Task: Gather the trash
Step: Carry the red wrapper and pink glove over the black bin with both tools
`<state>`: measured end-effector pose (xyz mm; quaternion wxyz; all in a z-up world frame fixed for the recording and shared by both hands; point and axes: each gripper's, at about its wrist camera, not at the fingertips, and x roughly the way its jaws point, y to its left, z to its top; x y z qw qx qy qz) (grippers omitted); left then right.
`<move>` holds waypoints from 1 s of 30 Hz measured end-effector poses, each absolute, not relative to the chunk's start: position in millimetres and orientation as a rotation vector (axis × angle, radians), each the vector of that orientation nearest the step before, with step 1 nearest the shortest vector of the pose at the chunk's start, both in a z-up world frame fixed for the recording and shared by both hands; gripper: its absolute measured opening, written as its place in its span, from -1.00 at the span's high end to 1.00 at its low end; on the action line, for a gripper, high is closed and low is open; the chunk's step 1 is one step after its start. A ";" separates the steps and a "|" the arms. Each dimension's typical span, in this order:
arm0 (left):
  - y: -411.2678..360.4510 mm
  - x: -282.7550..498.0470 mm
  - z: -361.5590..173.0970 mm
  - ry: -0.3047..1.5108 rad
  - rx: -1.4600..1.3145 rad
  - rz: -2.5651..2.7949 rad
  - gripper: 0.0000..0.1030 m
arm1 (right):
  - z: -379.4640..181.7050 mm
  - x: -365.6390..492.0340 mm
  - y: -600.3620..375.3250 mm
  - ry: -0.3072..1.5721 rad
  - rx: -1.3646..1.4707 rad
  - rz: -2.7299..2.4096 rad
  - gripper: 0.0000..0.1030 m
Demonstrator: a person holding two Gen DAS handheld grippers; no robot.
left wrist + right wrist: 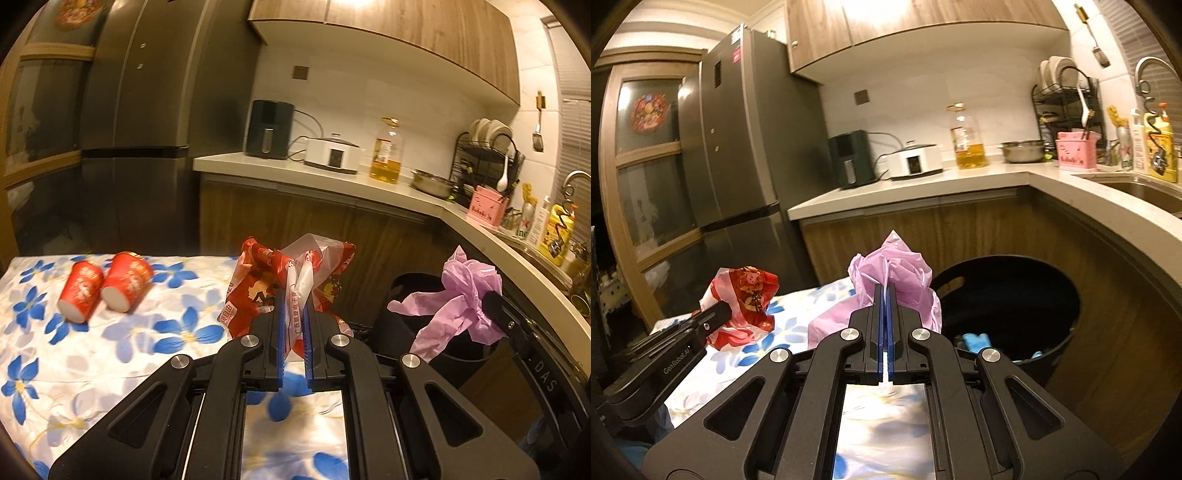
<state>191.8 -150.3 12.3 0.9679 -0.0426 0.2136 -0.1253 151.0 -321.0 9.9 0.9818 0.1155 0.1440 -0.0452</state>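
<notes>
The left gripper (294, 295) is clenching a crumpled red-and-white plastic bag (266, 284) at frame centre, the right gripper (885, 291) is clenching a crumpled pink plastic bag (894, 273) beside the round black bin (1052, 295), and two red paper cups (105, 290) are lying at left.

Paper cups (105, 291) — two; plastic bags — two, one red (258, 284), one pink (465, 295); bin (1008, 314) — one.

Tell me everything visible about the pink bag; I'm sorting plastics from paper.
The pink bag looks like thin, crumpled plastic, bunched into a wad with loose flaps hanging down. The right gripper is shut on it, holding it up off the flowered table, beside the dark bin. Nothing else touches it.
</notes>
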 end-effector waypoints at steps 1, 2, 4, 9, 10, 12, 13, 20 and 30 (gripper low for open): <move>-158.2 192.1 13.2 0.429 -0.079 -0.264 0.85 | 10.5 149.7 -326.5 0.286 0.235 -0.100 0.98; -162.4 192.7 13.6 0.428 -0.076 -0.270 0.85 | 11.0 148.6 -331.8 0.283 0.236 -0.108 0.98; -174.4 193.8 15.0 0.425 -0.066 -0.286 0.85 | 11.7 145.7 -341.3 0.277 0.238 -0.125 0.98; -201.0 196.9 17.0 0.420 -0.042 -0.325 0.85 | 12.8 137.9 -365.0 0.264 0.253 -0.164 0.98; -206.0 197.3 17.8 0.418 -0.037 -0.330 0.85 | 12.9 137.1 -367.7 0.262 0.255 -0.169 0.98; -217.1 197.6 19.1 0.414 -0.027 -0.344 0.85 | 13.6 135.3 -376.8 0.256 0.259 -0.184 0.98; -221.0 198.2 19.7 0.412 -0.023 -0.349 0.85 | 13.9 134.6 -380.4 0.254 0.262 -0.189 0.98; -256.6 202.0 19.9 0.409 0.013 -0.391 0.85 | 13.6 130.2 -405.6 0.244 0.278 -0.229 0.98; -292.0 210.4 19.6 0.404 0.041 -0.435 0.85 | 12.2 129.0 -437.7 0.234 0.299 -0.277 0.98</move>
